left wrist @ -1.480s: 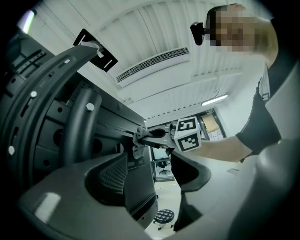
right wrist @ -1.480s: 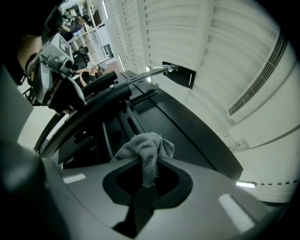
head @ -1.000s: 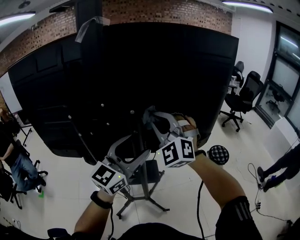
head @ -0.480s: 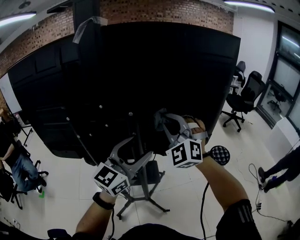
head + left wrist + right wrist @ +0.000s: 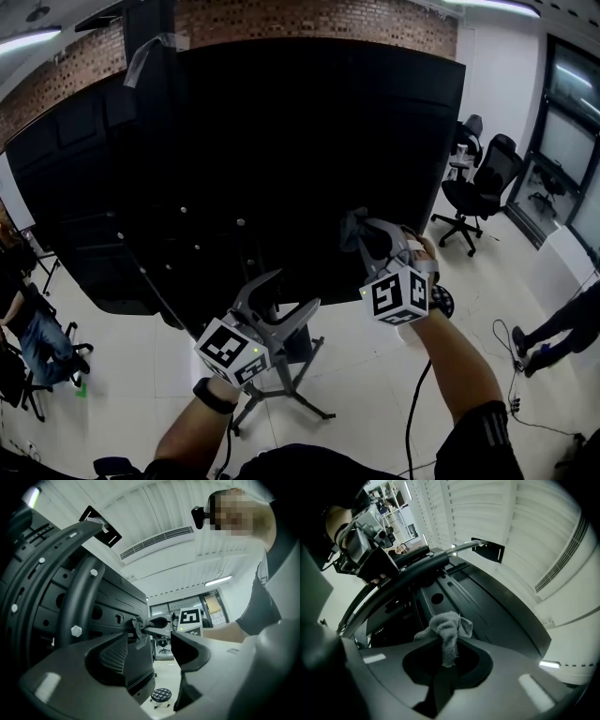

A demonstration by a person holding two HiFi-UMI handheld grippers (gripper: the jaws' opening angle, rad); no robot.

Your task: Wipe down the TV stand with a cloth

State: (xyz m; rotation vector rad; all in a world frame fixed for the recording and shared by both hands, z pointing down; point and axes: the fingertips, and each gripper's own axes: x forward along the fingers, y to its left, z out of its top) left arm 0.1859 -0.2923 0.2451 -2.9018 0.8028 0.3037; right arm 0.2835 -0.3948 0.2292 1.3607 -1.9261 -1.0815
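The TV's black back panel [image 5: 281, 141] fills the head view, on a stand with a grey wheeled base [image 5: 281, 394]. My right gripper [image 5: 364, 232] is shut on a crumpled grey cloth [image 5: 354, 225], held up against the panel's lower right part. In the right gripper view the cloth [image 5: 447, 630] bulges out of the right gripper [image 5: 447, 651] beside the stand's black tube [image 5: 417, 566]. My left gripper [image 5: 292, 292] hangs open and empty lower down near the stand's pole. From the left gripper [image 5: 150, 653] I look past the tube [image 5: 79, 602] at the cloth [image 5: 138, 629].
Black office chairs [image 5: 478, 187] stand at the right by glass doors. A round black stool [image 5: 442, 302] sits on the white floor behind my right hand. One person sits at the far left [image 5: 28, 323]; another person's legs [image 5: 553, 333] show at the right, near a floor cable [image 5: 511, 380].
My right gripper has carried the cloth to the right and a little up along the panel's lower part. The left gripper has shifted slightly right and stayed open.
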